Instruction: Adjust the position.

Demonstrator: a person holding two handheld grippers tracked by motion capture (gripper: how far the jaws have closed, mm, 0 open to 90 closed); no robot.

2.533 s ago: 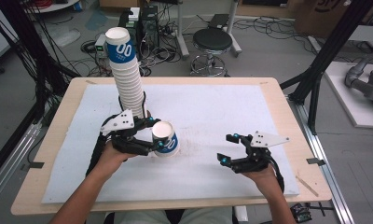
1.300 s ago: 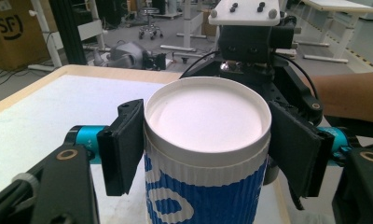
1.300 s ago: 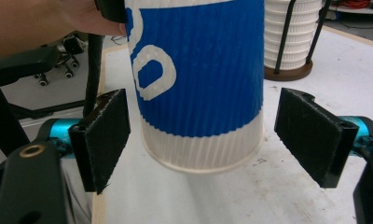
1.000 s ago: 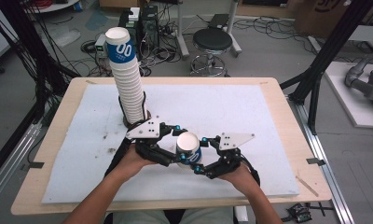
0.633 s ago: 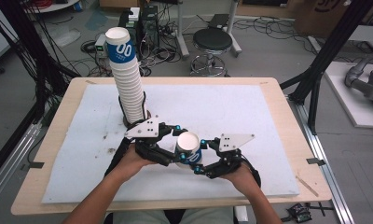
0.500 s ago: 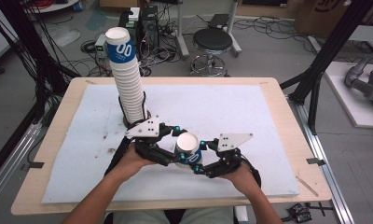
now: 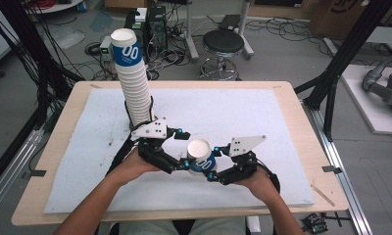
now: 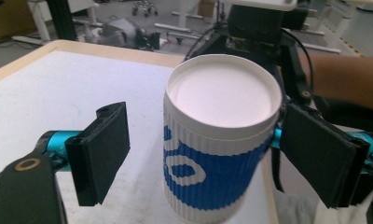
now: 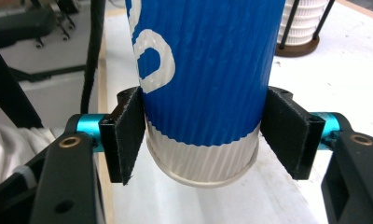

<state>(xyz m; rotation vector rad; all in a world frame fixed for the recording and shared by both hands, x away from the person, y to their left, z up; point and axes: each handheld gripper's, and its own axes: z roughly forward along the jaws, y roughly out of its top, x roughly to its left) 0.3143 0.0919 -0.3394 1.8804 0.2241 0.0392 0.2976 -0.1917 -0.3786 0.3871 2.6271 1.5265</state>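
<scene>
Table (image 7: 282, 117): high view shows cup stack (image 7: 134, 83).

the cup's (image 9: 203, 70) rim is cut off by the right gripper view's top edge

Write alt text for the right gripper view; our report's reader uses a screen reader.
The right gripper is shut on a blue and white ribbed paper cup, its two black jaws pressing the cup's sides above a white table. A cup stack's base stands behind.

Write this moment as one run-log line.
left gripper: jaws just opened, off cup | right gripper: shut on cup | cup stack: upright
</scene>
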